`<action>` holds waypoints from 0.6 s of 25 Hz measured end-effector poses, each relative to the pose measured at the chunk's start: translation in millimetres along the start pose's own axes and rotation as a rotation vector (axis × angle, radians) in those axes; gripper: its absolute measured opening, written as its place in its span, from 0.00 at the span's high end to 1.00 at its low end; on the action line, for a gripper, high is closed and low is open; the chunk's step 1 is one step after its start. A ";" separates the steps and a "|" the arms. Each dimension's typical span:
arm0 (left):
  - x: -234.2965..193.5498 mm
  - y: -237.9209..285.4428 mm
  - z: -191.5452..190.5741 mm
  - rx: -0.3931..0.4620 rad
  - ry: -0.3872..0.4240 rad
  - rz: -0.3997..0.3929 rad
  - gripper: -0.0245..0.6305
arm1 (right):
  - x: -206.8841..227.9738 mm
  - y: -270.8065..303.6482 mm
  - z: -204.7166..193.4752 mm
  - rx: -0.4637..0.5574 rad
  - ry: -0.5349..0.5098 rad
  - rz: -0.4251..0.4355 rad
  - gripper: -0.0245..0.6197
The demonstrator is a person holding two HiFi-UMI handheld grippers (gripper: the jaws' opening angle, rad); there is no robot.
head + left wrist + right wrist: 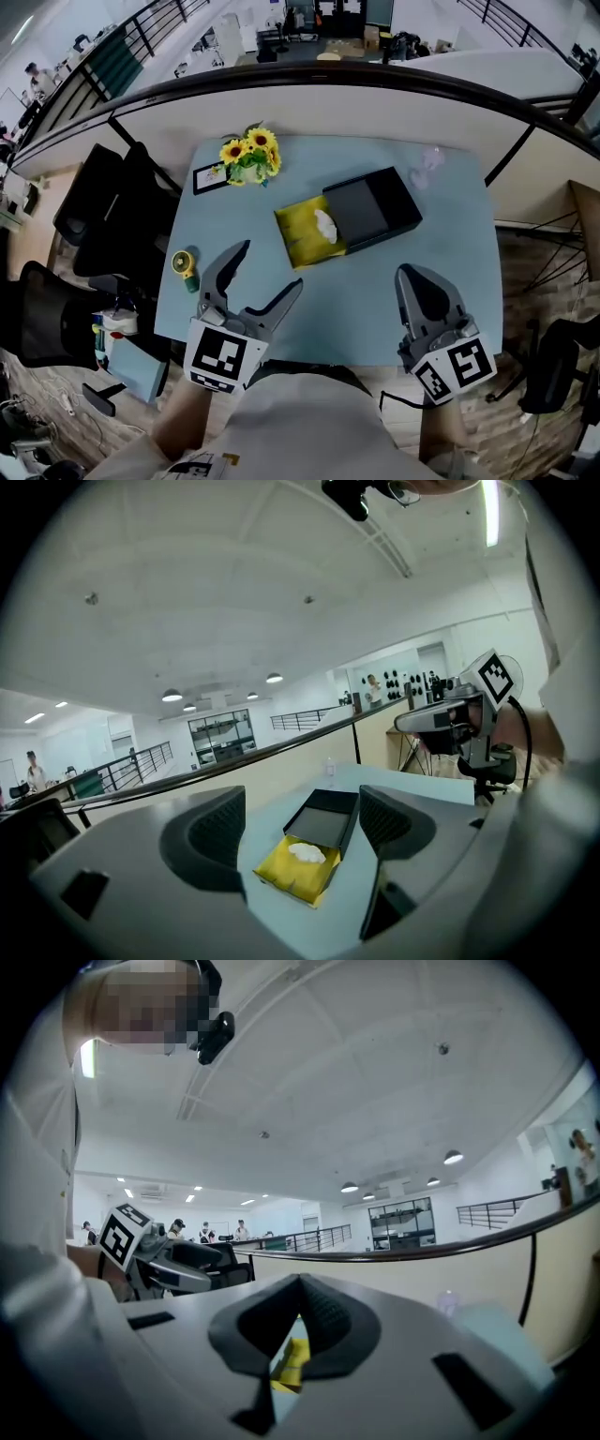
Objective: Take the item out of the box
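A black box (pixel 372 207) lies open on the light blue table (pixel 441 244), its yellow inner tray (pixel 309 234) slid out toward the left with a small white item (pixel 325 224) on it. The left gripper view shows the same box (pixel 323 816) and yellow tray (pixel 295 866) straight ahead between the jaws. My left gripper (pixel 269 272) hovers open near the table's front left, short of the tray. My right gripper (pixel 427 283) is shut and empty at the front right, apart from the box; a sliver of yellow tray (pixel 292 1363) shows under its jaws.
A pot of sunflowers (pixel 251 156) and a small framed card (pixel 210 175) stand at the table's back left. A yellow tape roll (pixel 185 264) lies by the left edge. A clear small bottle (pixel 427 164) sits at the back right. Black chairs (pixel 103 220) stand left of the table.
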State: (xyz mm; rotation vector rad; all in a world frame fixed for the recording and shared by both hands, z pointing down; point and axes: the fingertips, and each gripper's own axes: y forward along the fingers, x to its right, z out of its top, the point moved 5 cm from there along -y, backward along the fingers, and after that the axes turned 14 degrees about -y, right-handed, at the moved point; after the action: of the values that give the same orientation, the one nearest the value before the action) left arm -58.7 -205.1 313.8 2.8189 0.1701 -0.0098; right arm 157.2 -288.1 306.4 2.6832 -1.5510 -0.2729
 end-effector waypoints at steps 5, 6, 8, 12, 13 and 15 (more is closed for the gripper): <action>-14.4 18.7 -4.2 -0.059 0.028 -0.029 0.38 | 3.7 13.6 -6.6 -0.026 0.023 -0.024 0.96; -17.0 24.3 -7.7 -0.077 0.029 -0.038 0.38 | 4.4 16.4 -9.8 -0.037 0.023 -0.029 0.96; -22.7 37.7 -13.5 -0.102 0.028 -0.055 0.38 | 6.6 23.2 -16.4 -0.061 0.012 -0.043 0.96; -33.4 72.0 -27.0 -0.139 0.012 -0.086 0.38 | 10.9 37.1 -30.5 -0.106 0.009 -0.056 0.96; -35.9 81.8 -32.0 -0.154 0.007 -0.095 0.38 | 12.0 41.4 -34.5 -0.117 0.011 -0.054 0.96; -40.6 101.9 -43.0 -0.193 0.014 -0.109 0.38 | 14.5 51.2 -42.6 -0.138 0.012 -0.046 0.96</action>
State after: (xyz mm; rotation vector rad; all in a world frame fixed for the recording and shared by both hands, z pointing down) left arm -87.5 -292.4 387.4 2.6151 0.3109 0.0015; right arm 127.5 -329.0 352.2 2.6118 -1.4134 -0.3502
